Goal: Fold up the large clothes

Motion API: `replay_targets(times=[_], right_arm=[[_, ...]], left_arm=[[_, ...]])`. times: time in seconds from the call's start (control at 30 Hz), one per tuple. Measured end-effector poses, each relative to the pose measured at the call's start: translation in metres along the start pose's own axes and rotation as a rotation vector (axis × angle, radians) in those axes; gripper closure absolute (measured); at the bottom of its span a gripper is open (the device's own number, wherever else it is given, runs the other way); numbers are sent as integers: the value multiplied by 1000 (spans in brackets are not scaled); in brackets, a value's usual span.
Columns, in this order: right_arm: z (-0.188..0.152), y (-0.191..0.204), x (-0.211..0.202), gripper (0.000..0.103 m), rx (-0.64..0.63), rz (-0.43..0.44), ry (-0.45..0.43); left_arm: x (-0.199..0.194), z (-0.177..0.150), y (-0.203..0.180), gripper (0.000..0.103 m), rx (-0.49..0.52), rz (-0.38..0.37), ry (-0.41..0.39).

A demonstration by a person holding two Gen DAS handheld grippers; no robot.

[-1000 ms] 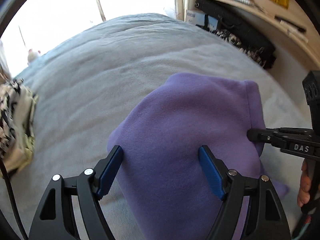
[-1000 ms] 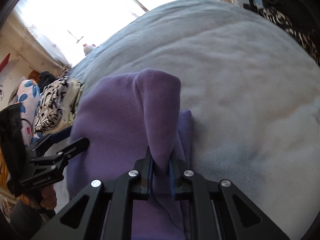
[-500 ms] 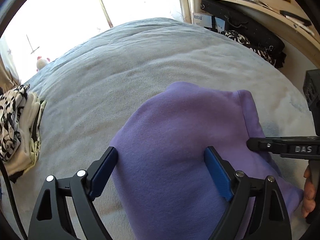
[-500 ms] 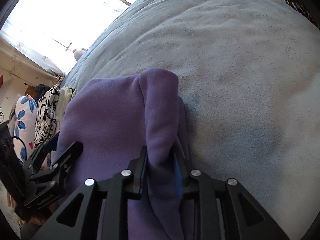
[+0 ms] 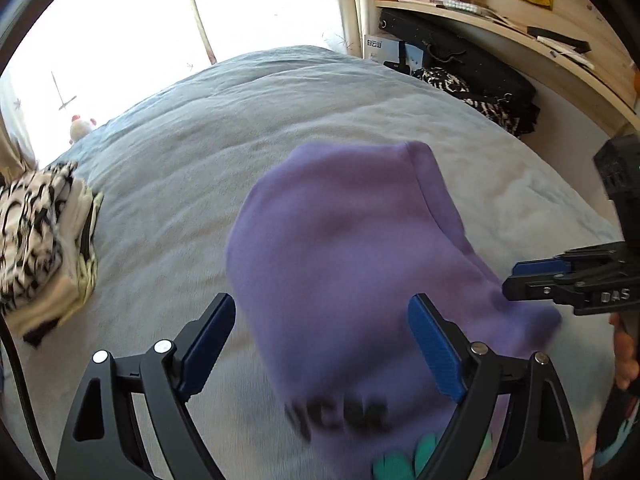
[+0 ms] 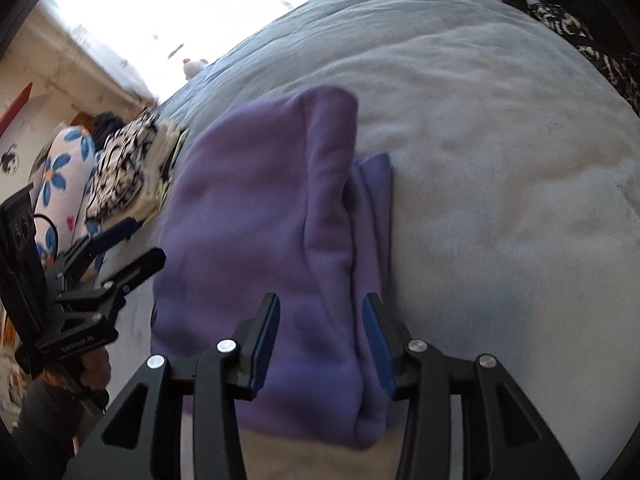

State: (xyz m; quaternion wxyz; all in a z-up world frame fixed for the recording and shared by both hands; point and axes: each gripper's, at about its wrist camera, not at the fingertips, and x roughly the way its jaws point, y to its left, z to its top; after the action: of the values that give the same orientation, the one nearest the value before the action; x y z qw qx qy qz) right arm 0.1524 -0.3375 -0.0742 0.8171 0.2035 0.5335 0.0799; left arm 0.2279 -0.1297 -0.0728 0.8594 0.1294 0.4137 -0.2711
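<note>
Grey bedding (image 5: 280,128) fills the left wrist view, with a bright window behind it and a wooden shelf (image 5: 520,36) at the upper right. On the bedding lies a folded purple garment (image 5: 352,248), dark lettering and a teal patch showing blurred at its near end. Left of the garment, near the edge of the bedding, sits a stack of black-and-white patterned clothes (image 5: 36,236). Beyond the garment, under the shelf, are a long black case (image 5: 460,56) and another patterned cloth. The left gripper (image 5: 320,344) is spread wide above the near part of the garment, its blue pads clear of the cloth. To the garment's right, the right gripper (image 5: 524,280) points in at its edge, a hand (image 5: 624,356) below it.

Seen from the right wrist, the garment (image 6: 248,240) lies on the bedding (image 6: 500,160) with a thick folded ridge along its right side and a flatter layer peeking out beyond the ridge. The right gripper (image 6: 320,340) is opening; the ridge runs between its pads, which do not press on it. Left of the garment, the left gripper (image 6: 132,248) stands parted, off the cloth. Behind it, left of the garment, are the patterned stack (image 6: 128,168) and a blue-flowered pillow (image 6: 60,184).
</note>
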Motion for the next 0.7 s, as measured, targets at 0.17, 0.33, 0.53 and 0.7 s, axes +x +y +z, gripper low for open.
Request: replay_targets(times=[0.17, 0.33, 0.53, 0.7], right_arm=[[-28, -5, 14, 60, -23, -39, 52], [-60, -6, 20, 83, -4, -78, 76], [-78, -25, 34, 85, 109, -55, 45], [-75, -28, 22, 82, 137, -28, 15]], left_arm=[[-8, -37, 13, 16, -75, -31, 43], [6, -65, 16, 16, -150, -82, 99], [16, -76, 7, 14, -148, -91, 82], [11, -72, 9, 14, -164, -69, 77]])
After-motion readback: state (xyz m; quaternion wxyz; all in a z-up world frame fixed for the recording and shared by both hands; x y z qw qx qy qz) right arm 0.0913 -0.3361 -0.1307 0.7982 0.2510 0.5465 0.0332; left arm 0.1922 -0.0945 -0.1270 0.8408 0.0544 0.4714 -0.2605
